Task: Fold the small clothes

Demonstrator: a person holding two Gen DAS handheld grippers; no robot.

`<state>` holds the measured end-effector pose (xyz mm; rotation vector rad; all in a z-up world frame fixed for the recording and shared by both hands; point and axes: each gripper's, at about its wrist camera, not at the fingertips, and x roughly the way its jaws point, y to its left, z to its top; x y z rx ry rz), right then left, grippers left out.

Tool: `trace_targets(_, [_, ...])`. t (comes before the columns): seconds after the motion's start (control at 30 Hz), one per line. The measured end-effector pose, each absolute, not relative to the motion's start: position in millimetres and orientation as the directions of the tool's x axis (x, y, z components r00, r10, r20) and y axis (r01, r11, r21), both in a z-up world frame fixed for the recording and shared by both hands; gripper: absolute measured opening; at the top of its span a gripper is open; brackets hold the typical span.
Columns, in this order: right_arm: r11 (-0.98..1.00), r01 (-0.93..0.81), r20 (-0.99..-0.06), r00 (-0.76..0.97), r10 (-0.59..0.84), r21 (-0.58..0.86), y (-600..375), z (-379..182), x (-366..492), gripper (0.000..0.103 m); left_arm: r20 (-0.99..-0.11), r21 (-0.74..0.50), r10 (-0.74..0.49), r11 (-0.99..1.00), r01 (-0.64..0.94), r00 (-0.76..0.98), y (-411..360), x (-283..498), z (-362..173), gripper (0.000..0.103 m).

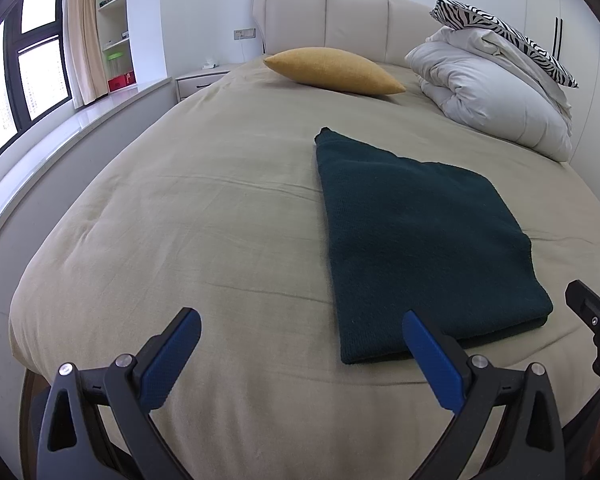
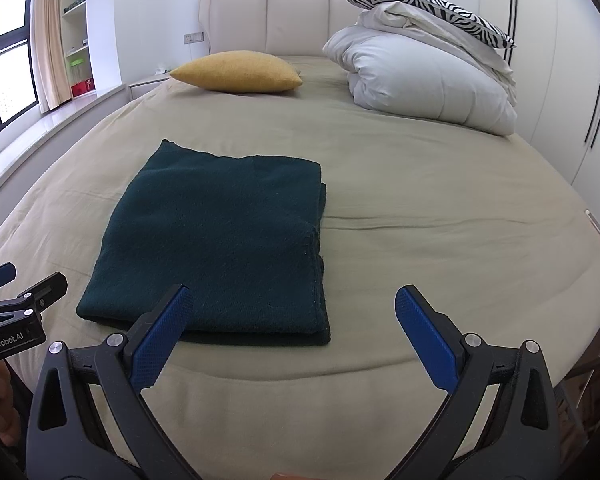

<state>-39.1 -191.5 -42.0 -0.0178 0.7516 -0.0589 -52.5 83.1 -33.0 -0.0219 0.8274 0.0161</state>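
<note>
Fuzzy matt knit on the dark green cloth (image 2: 216, 236), smooth wrinkled cotton bedsheet (image 2: 440, 184), textured blue rubbery pads (image 2: 160, 334), padded leathery headboard (image 2: 296, 16).

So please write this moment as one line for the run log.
left gripper: open, empty | right gripper: open, empty | dark green cloth: folded, flat on bed | contact: none
</note>
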Motion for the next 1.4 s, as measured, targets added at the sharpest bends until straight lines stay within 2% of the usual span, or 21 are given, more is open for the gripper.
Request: trace_targets(1.4, [0.999,0.038,-0.696,0.717,-0.039,-0.018,-196.6,-44.7,-41.6,0.103,-0.726,0.002,0.014,1.0,-0.018,0.687,84.7,-52.4,-33.4,0.103])
